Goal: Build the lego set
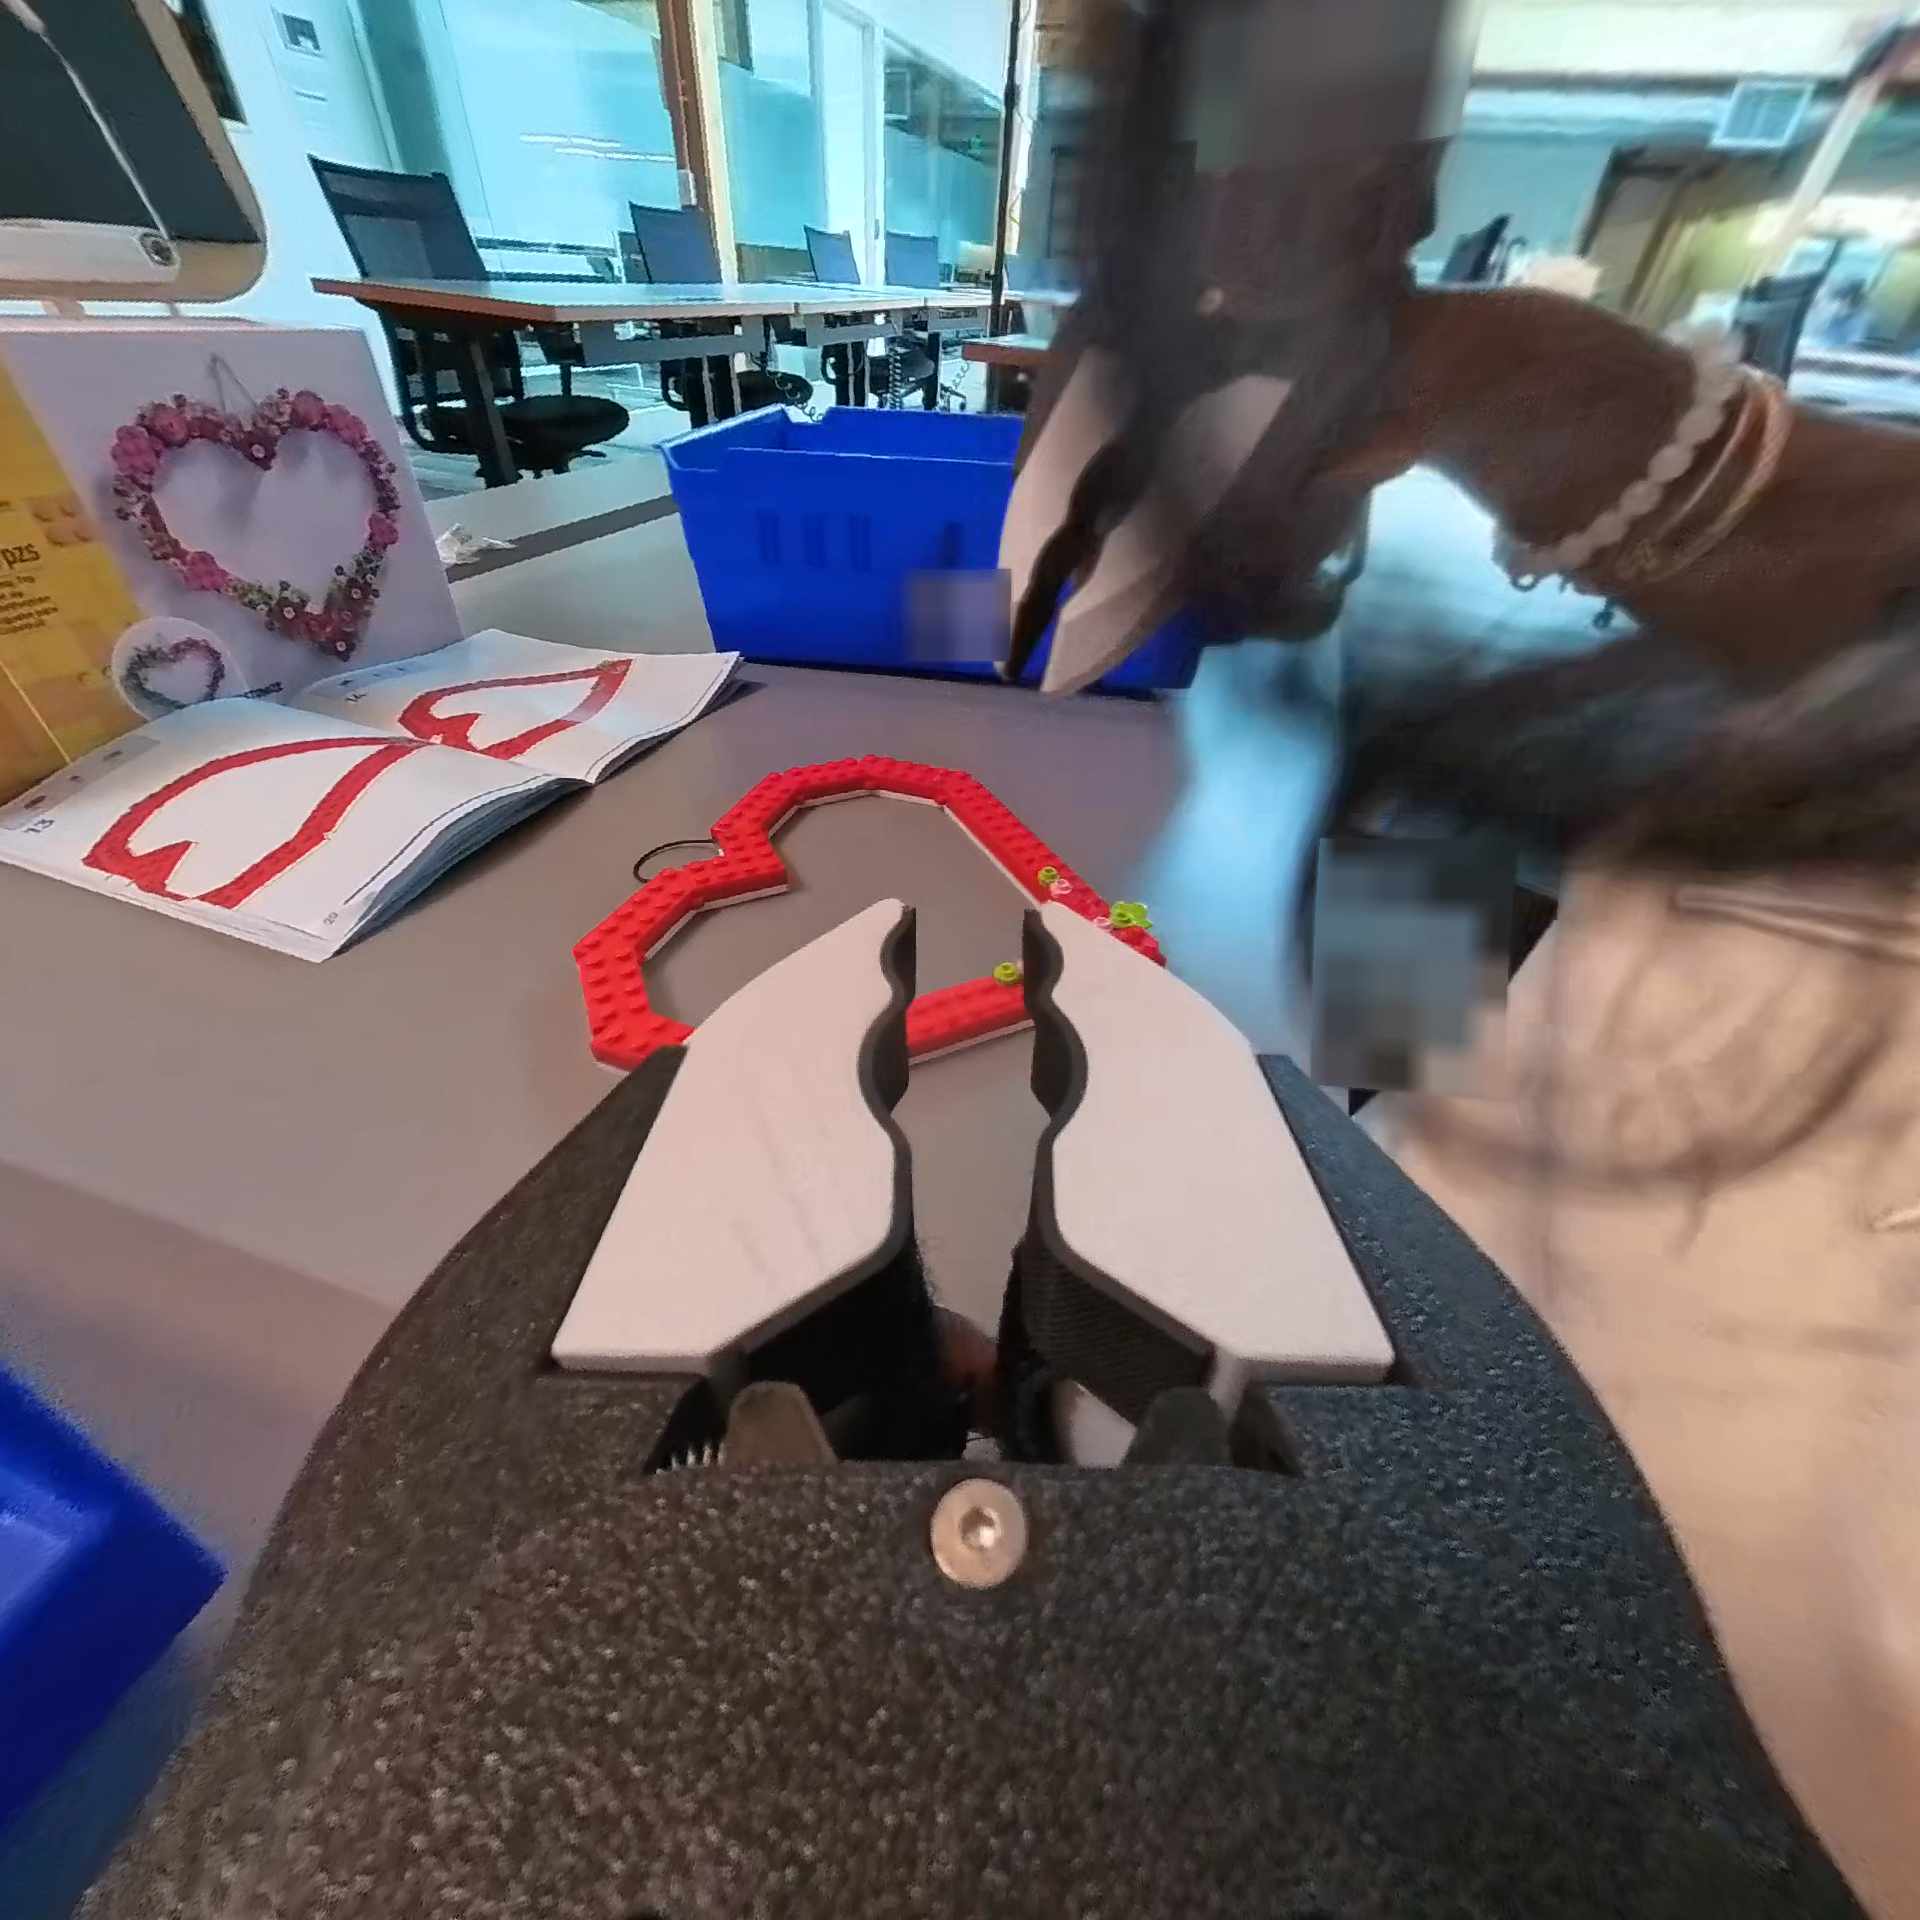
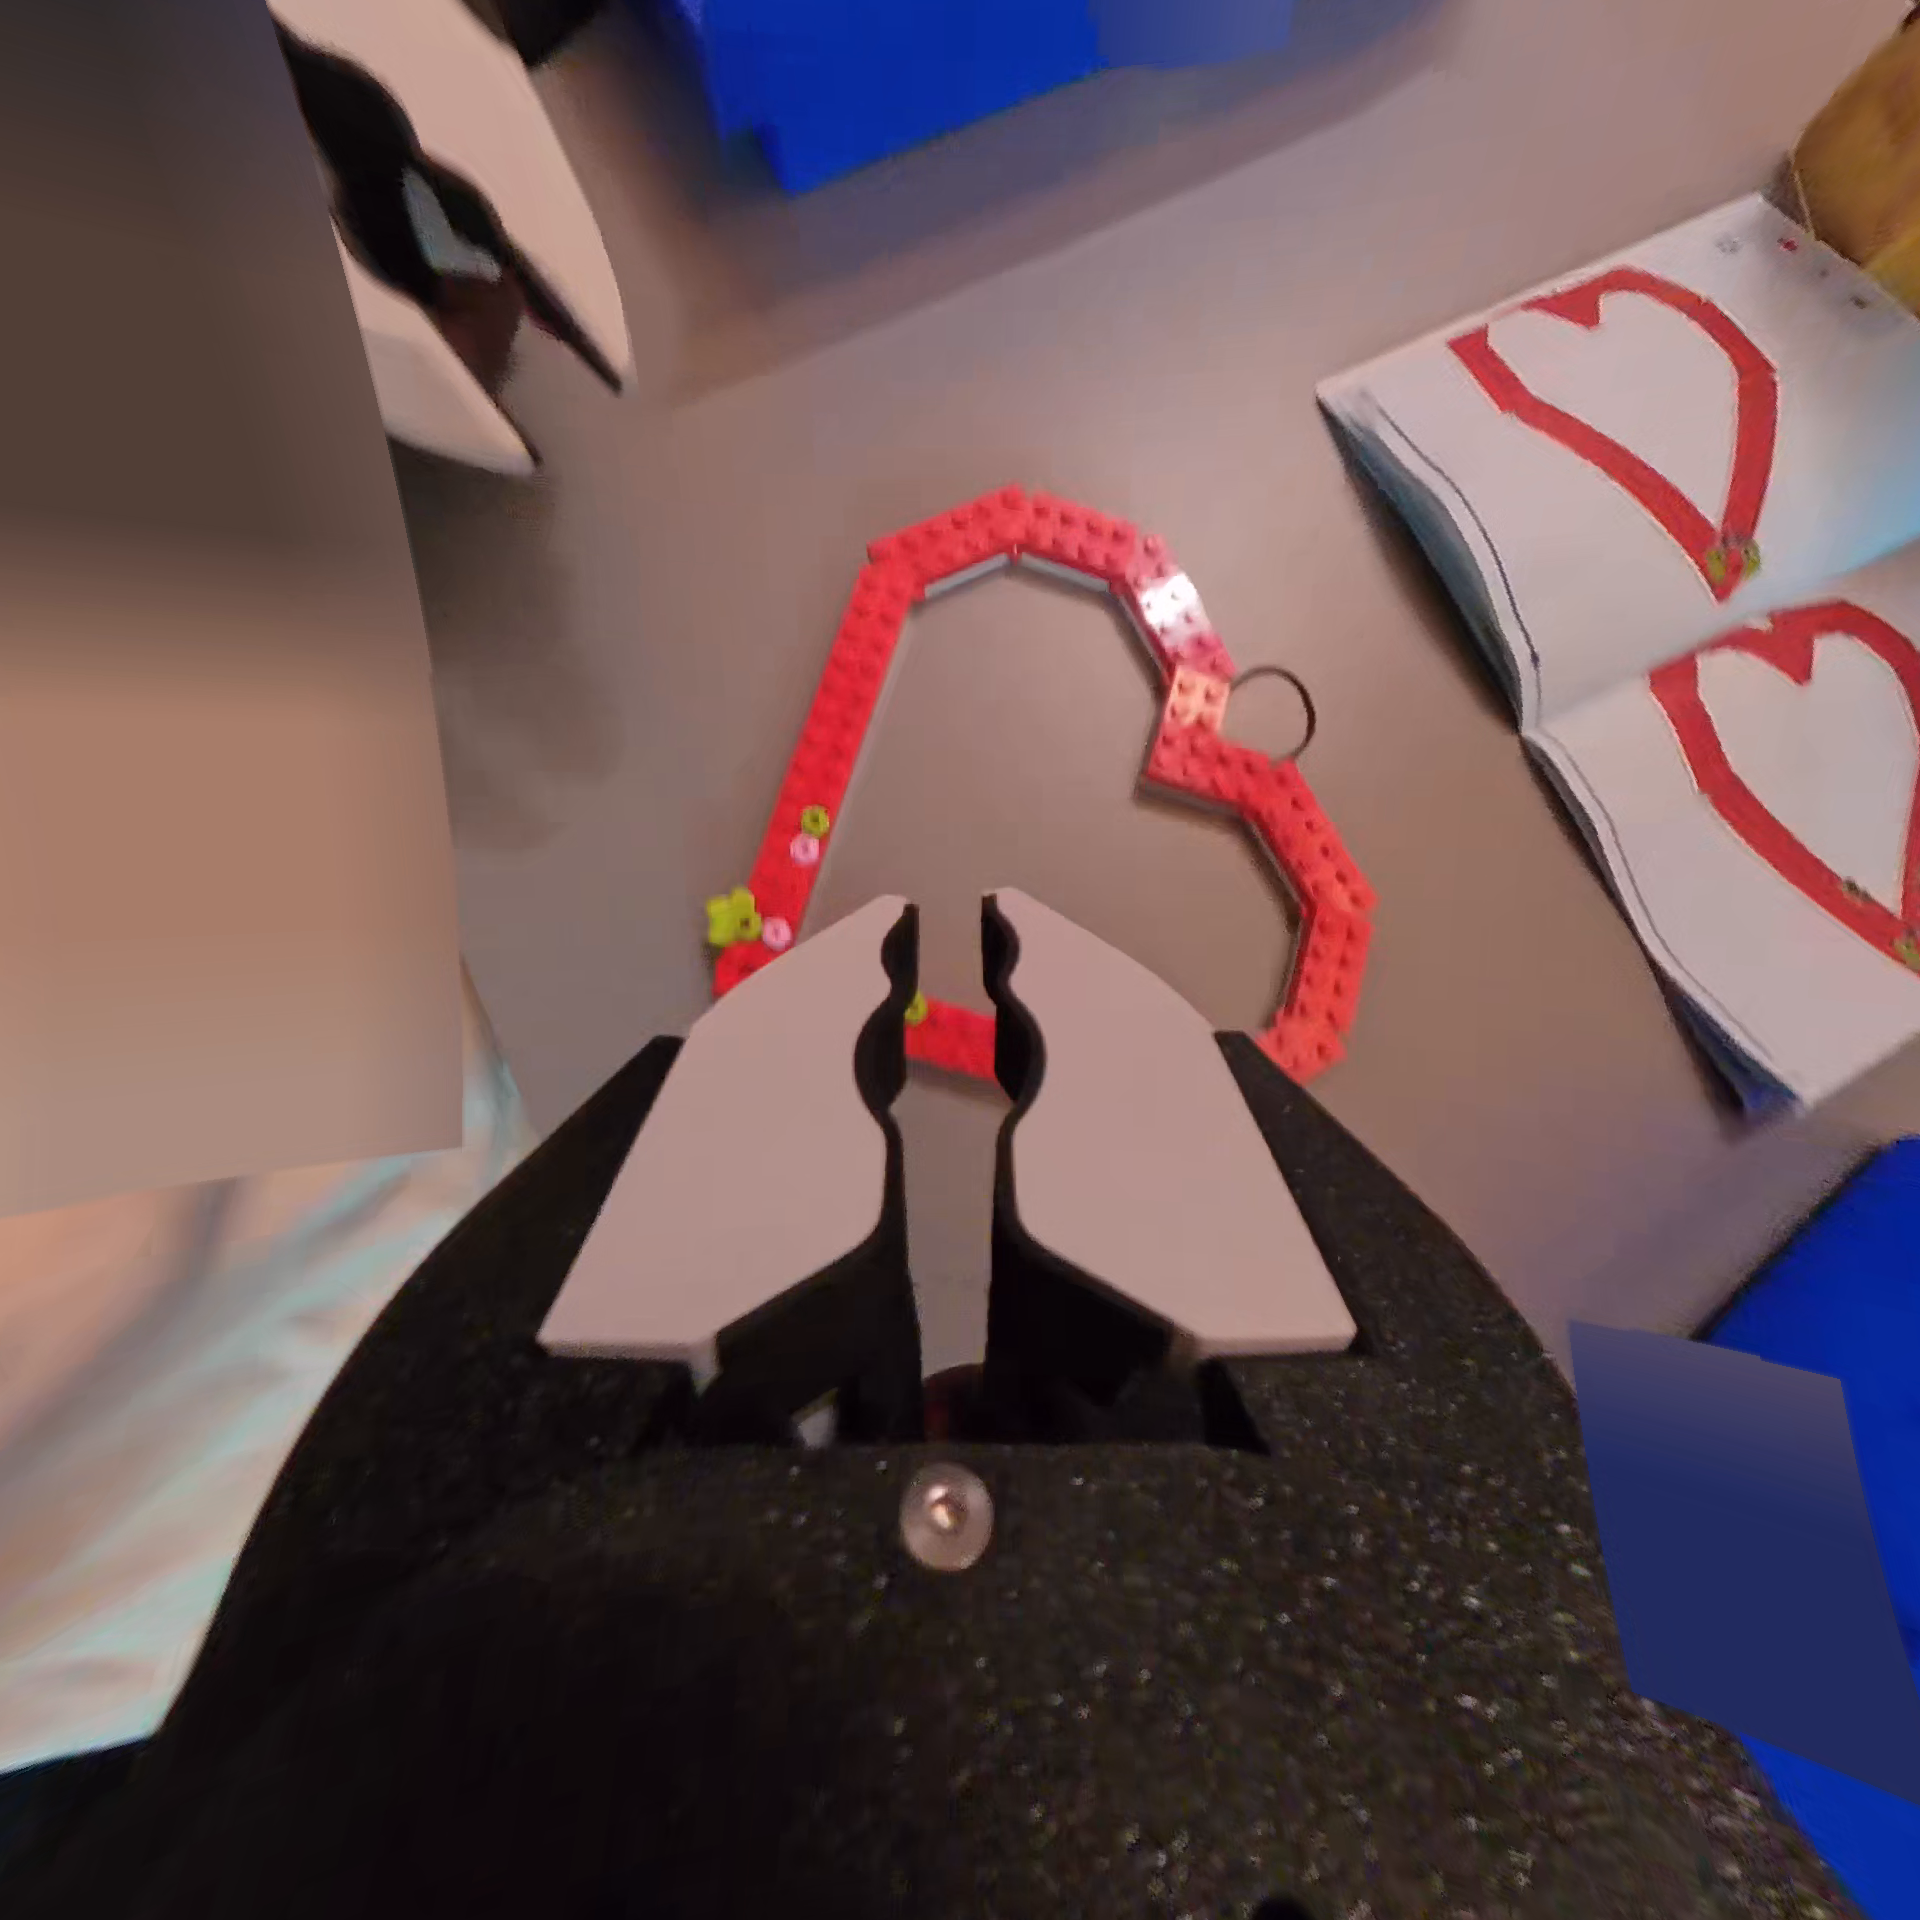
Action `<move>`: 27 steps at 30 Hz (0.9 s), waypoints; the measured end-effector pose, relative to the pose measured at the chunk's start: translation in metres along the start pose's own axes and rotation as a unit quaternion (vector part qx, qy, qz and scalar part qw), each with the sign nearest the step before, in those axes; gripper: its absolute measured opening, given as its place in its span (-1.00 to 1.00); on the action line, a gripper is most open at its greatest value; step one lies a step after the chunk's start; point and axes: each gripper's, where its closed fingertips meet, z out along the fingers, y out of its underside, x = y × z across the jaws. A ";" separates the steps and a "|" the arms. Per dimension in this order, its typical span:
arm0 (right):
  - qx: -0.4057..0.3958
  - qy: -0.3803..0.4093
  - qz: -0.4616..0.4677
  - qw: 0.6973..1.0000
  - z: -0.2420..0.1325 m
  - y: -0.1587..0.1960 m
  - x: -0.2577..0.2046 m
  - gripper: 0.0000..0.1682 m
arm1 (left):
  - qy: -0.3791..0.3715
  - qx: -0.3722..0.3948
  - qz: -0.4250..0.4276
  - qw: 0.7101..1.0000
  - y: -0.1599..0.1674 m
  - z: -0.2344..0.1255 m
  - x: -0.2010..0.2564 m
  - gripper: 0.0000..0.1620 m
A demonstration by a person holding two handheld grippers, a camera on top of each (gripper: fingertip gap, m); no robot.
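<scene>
- Left gripper (image 1: 968,925): nearest item in the left wrist view. Jaws stand a modest gap apart and hold nothing. Its tips hang over the near arm of the heart frame, close above the bench.
- Right gripper (image 2: 951,912): nearest item in its own view; seen farther off and blurred in the left wrist view (image 1: 1049,665), raised over the far side of the bench. Jaws stand a narrow gap apart and hold nothing.
- Red heart frame (image 1: 665,904): the set's base, flat on the grey bench (image 1: 312,1039) near its middle, studs up. It lies straight ahead of both grippers, just beyond the fingertips. Its long axis runs away from the left gripper, pointed tip nearest, lobes farthest.
- Lime-green flower studs (image 1: 1127,914): a few small lime and pink pieces seated near the tip, just right of the left gripper's fingertips. Judged: the left gripper is the nearer to this decorated end, the right being raised clear.
- Black ring (image 1: 670,857): at the notch between the lobes, on the bench.
- Open instruction booklet (image 1: 312,810): left of the frame, toward the far-left edge.
- Set box (image 1: 239,509): upright behind the booklet.
- Blue bin (image 1: 842,540): at the bench's far edge; contents hidden.
</scene>
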 end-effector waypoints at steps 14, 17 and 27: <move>0.137 0.120 0.026 0.983 -0.018 0.035 0.052 -0.67 | -0.076 -0.074 0.010 0.994 -0.002 0.028 -0.030 -0.70; 0.190 0.126 0.062 0.972 -0.010 0.021 0.071 -0.66 | -0.147 -0.095 0.004 0.985 0.000 0.036 -0.058 -0.68; 0.199 0.177 0.157 0.951 0.013 0.025 0.133 -0.59 | -0.212 -0.188 0.085 0.955 0.000 0.075 -0.112 -0.86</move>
